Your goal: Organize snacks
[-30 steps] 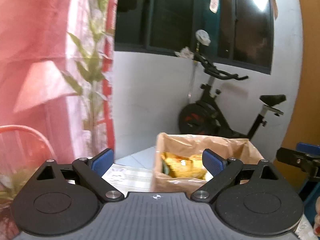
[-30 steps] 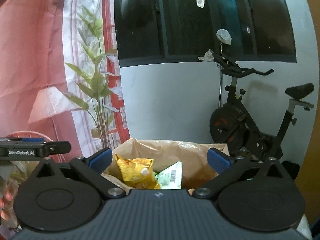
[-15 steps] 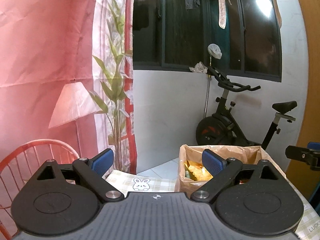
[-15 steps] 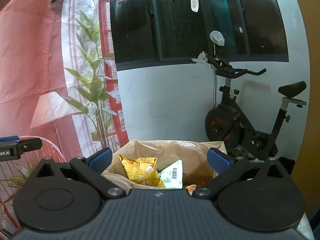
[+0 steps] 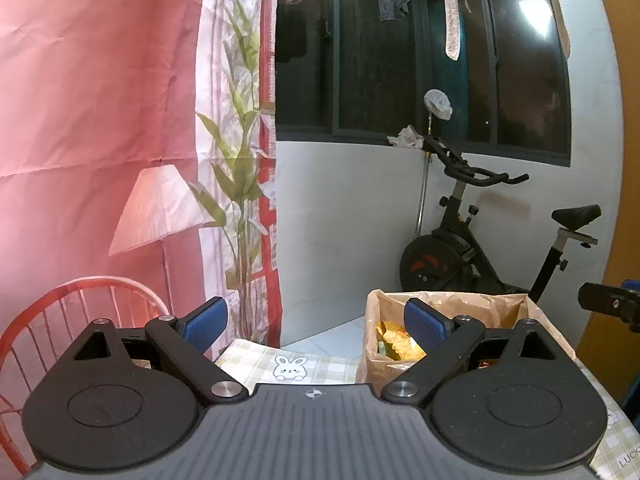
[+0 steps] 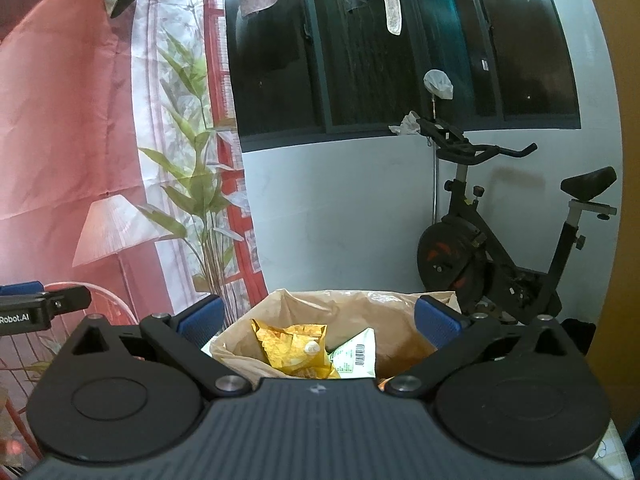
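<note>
A box lined with a brown paper bag [image 6: 360,312] stands on the table and shows in both views [image 5: 472,304]. Inside lie a yellow snack packet [image 6: 292,344] and a white-and-green packet with a barcode [image 6: 356,356]; the yellow packet also shows in the left wrist view [image 5: 394,344]. My right gripper [image 6: 318,318] is open and empty, just in front of the bag. My left gripper [image 5: 316,320] is open and empty, to the left of the bag. Each gripper's body shows at the edge of the other's view.
The table has a checked cloth with a rabbit print [image 5: 288,366]. A red wire chair [image 5: 60,320] stands at the left. An exercise bike [image 6: 500,248] stands by the white wall behind the table. A printed curtain [image 5: 236,160] hangs at the back left.
Both grippers have drawn back and tilted up from the bag. The left one has moved left, so the bag now sits at its right. Jaws stayed open.
</note>
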